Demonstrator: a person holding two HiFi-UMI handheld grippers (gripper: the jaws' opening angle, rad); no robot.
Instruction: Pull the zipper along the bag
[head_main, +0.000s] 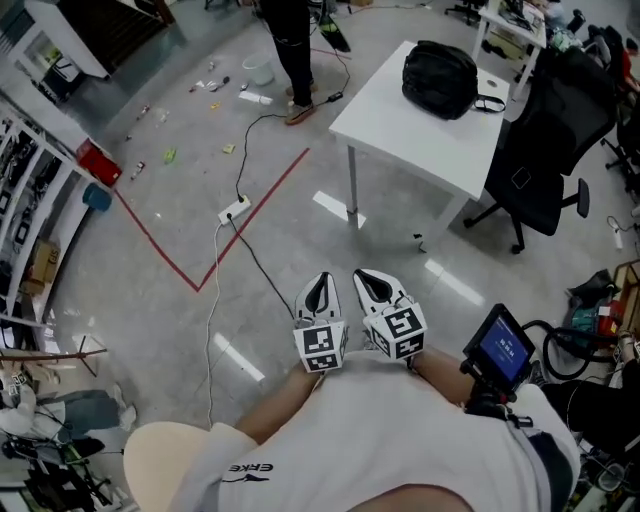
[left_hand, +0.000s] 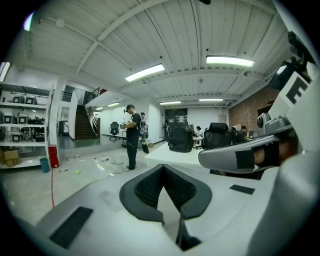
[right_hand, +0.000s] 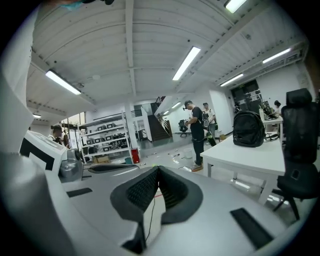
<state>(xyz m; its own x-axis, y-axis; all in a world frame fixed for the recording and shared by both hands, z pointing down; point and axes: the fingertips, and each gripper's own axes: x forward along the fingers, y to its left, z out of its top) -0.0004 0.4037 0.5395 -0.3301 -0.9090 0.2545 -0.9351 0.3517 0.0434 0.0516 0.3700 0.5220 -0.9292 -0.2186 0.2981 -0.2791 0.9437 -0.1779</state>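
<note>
Shut tip to tip and empty, both: left tongs (head_main: 320, 285) and right tongs (head_main: 372, 280), side by side over the floor (head_main: 150, 330). Well ahead, on a white tabletop (head_main: 420, 140), the black bag (head_main: 440, 78). Probably soft, slumping, fairly light. Best to pinch fabric beside the zipper with one pair and take the pull tab with the other. Too far off to make out the zipper itself. On the shirt (head_main: 380, 430), upside down: "ERKE".
</note>
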